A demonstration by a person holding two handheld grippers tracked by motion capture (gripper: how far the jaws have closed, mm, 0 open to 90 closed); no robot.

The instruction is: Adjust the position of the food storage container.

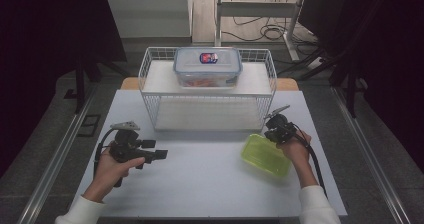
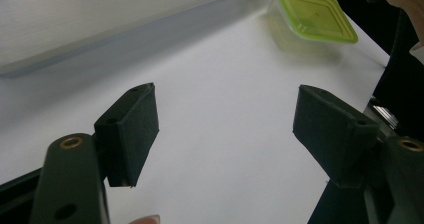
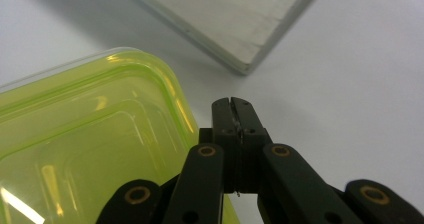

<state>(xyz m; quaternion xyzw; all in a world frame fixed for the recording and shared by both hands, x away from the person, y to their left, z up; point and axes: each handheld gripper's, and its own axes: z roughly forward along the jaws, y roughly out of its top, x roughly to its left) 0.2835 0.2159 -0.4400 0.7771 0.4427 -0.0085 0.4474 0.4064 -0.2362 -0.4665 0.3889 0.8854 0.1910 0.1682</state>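
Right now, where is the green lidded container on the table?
In the high view the green container lies on the white table at its right side, just in front of the wire rack, beside the shut right tool.

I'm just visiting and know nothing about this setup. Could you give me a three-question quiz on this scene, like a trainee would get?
1. True or false: the right gripper has its jaws shut.
2. What stands on top of the white wire rack? A) a clear plastic box with a clip-on lid B) a red mug C) a book
3. Which gripper is next to the lime-green translucent plastic lidded container?

Key: 1 true. 2 A. 3 the right one; the left gripper is open, apart from it, over the white table.
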